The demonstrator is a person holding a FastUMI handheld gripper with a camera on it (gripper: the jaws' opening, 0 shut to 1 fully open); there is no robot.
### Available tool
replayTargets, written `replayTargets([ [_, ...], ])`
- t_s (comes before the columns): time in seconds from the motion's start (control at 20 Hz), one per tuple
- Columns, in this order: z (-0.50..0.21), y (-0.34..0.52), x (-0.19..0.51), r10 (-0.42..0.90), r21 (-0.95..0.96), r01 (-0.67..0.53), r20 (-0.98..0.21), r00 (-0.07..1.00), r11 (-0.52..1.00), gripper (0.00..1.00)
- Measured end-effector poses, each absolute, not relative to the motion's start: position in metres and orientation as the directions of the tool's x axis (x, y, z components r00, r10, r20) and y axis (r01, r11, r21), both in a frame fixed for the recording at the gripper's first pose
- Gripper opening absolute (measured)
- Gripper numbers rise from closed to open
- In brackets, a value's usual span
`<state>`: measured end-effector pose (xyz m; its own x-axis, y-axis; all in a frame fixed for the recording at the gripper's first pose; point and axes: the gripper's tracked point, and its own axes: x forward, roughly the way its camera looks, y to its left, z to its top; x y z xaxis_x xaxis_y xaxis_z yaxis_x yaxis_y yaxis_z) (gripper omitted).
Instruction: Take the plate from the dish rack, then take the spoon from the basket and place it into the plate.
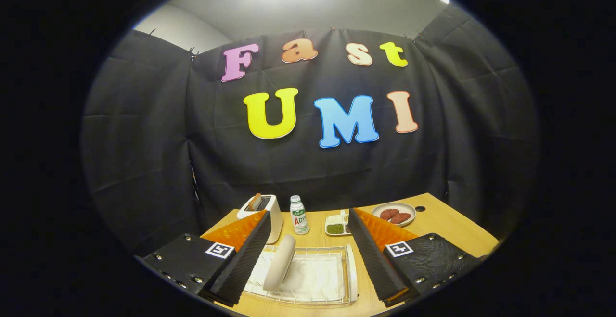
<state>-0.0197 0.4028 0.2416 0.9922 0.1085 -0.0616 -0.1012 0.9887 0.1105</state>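
We count one plate [280, 262] standing on edge in one wire dish rack [332, 278] on the tabletop [447, 225], between the wide-open, empty fingers of our hand-held gripper [307, 225]. Beyond stand one toaster [269, 211], one bottle [299, 215], its label unreadable, and two dishes of food.

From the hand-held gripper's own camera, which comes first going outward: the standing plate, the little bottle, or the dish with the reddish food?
The hand-held gripper is open, holding nothing.
1. Plate: on edge in the dish rack, between the fingers.
2. Bottle: beyond the rack, beside the toaster.
3. Dish of reddish food: at the table's far right corner.
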Motion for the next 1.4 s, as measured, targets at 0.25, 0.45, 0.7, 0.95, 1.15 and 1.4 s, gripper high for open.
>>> replayTargets([
  [0.25, 0.210, 0.423, -0.006, 0.126, 0.173, -0.097, -0.162, 0.979, 0.980, 0.99],
  [0.45, 0.180, 0.441, 0.006, 0.134, 0.213, -0.082, -0.245, 0.960, 0.974, 0.99],
  [0.7, 0.149, 0.458, 0.021, 0.138, 0.254, -0.053, -0.331, 0.933, 0.966, 0.99],
  [0.95, 0.114, 0.466, 0.036, 0.124, 0.277, 0.001, -0.433, 0.893, 0.961, 0.97],
  [1.15, 0.083, 0.478, 0.050, 0.141, 0.297, 0.030, -0.538, 0.831, 0.954, 0.98],
  [1.4, 0.059, 0.492, 0.058, 0.150, 0.307, 0.062, -0.619, 0.771, 0.950, 0.92],
])
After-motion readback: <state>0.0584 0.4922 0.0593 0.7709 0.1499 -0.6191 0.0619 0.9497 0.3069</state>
